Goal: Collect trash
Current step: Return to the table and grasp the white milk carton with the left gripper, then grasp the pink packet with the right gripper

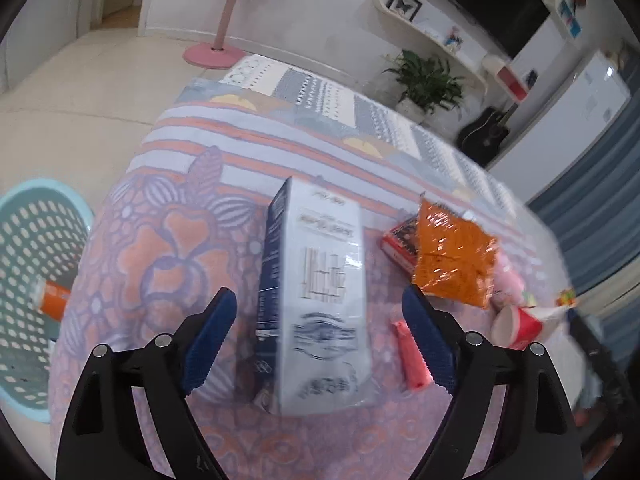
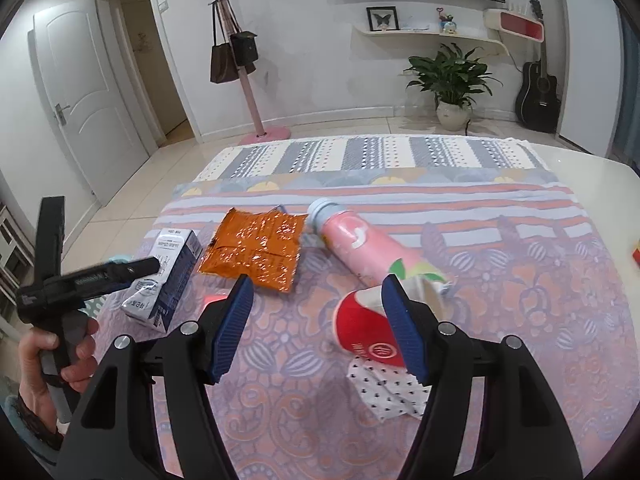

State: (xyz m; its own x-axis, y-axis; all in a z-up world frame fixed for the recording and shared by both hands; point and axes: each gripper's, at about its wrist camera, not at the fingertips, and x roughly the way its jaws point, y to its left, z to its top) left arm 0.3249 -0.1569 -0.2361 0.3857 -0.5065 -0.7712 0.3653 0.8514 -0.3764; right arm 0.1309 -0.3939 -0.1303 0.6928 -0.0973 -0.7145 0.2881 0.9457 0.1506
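A white and dark blue milk carton (image 1: 320, 300) lies on the patterned tablecloth between the open jaws of my left gripper (image 1: 320, 312), which does not grip it. It also shows in the right wrist view (image 2: 168, 280). An orange foil wrapper (image 1: 452, 256) (image 2: 256, 248), a red paper cup (image 1: 516, 326) (image 2: 368, 336), a pink bottle (image 2: 360, 244), a small pink wrapper (image 1: 412, 356) and a red packet (image 1: 400, 240) lie nearby. My right gripper (image 2: 318, 324) is open and empty, above the cloth just left of the red cup.
A teal perforated basket (image 1: 36, 280) stands on the floor left of the table, holding an orange item (image 1: 52, 300). A dotted white napkin (image 2: 392, 392) lies under the cup. A potted plant (image 2: 452, 80), guitar (image 2: 540, 92) and pink coat stand (image 2: 248, 80) stand beyond.
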